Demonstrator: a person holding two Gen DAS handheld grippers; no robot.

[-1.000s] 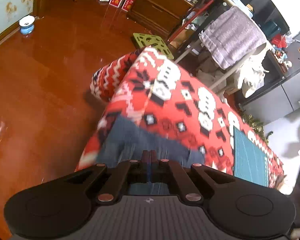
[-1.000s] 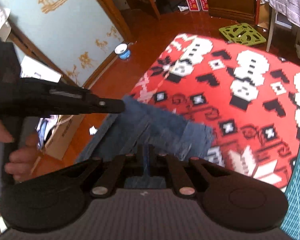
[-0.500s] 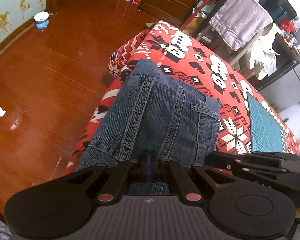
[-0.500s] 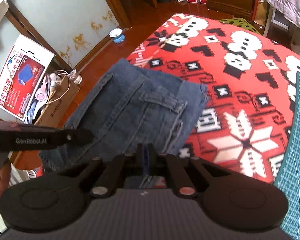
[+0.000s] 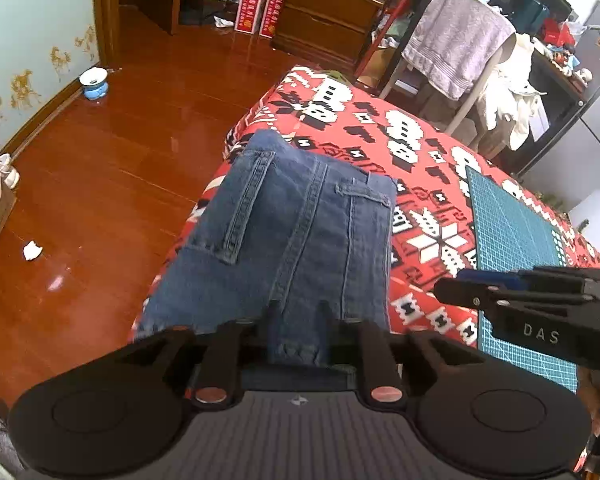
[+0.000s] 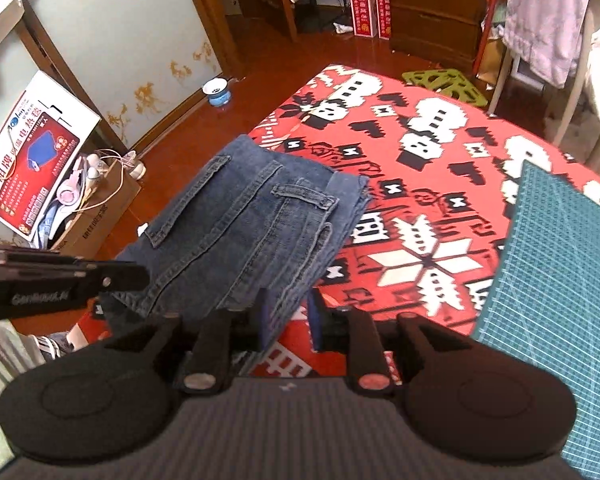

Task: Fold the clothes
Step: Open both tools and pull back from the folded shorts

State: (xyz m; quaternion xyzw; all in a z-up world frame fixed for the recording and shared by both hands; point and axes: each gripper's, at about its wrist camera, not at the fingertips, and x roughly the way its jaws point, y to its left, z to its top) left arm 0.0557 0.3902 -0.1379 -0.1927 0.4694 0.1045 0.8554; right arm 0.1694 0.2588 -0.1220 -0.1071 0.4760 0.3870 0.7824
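We see the blue denim jeans folded into a thick, flat rectangle, seams and a back pocket facing up, lying at the left edge of the red patterned table, near its far-left corner.

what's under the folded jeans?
The folded jeans lie on the red patterned cloth, near its corner, apart from the green cutting mat. The cloth beneath them is covered, so anything between cannot be seen.
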